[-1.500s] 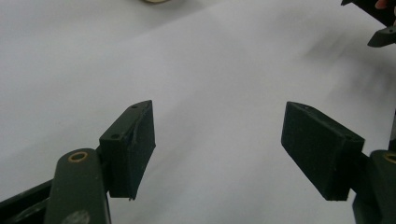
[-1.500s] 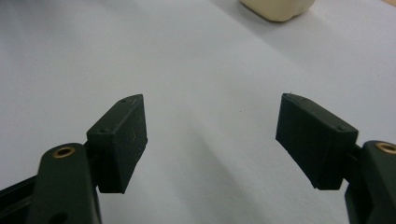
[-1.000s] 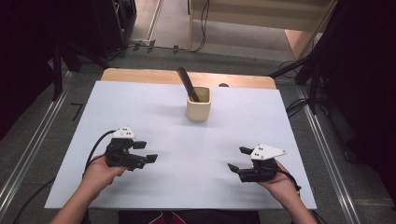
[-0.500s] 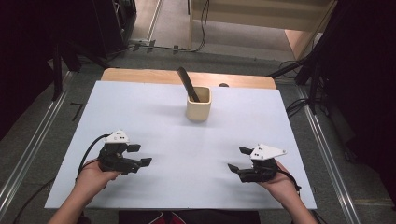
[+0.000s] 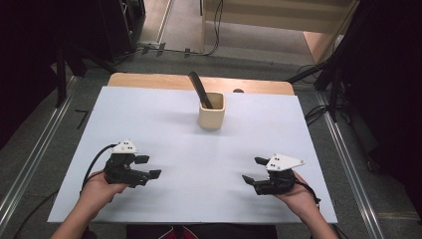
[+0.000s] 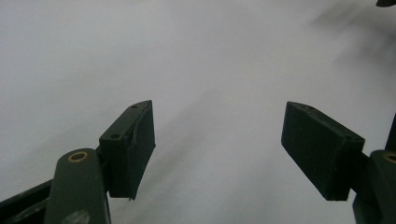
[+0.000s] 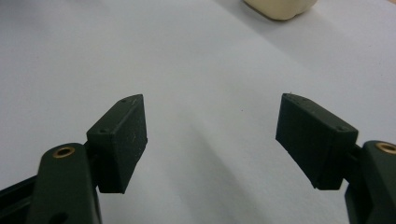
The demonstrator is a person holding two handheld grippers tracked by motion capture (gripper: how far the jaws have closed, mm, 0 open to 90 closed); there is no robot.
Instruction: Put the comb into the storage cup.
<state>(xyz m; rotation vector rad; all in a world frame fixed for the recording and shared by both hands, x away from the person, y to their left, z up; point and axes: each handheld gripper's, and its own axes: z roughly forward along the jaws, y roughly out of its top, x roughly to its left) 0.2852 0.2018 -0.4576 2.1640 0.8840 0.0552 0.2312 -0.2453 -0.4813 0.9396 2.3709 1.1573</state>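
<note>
Plain white table sheet point(image 5: 199, 149), unpatterned, over a light wood tabletop edge point(image 5: 149, 79). Cream cup point(image 5: 212, 112) holding a black utensil point(image 5: 199, 89). Black left gripper point(image 5: 148, 167) and black right gripper point(image 5: 252, 170), each topped with a pale grey plate.

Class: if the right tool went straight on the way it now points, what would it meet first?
Probably the white sheet: the open right tool angles down at it. The cup sits farther off, right of its line.

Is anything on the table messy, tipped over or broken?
Nothing stands out. The cream cup stands upright on the white table, with a dark tool leaning inside it. No spills or damage show.
</note>
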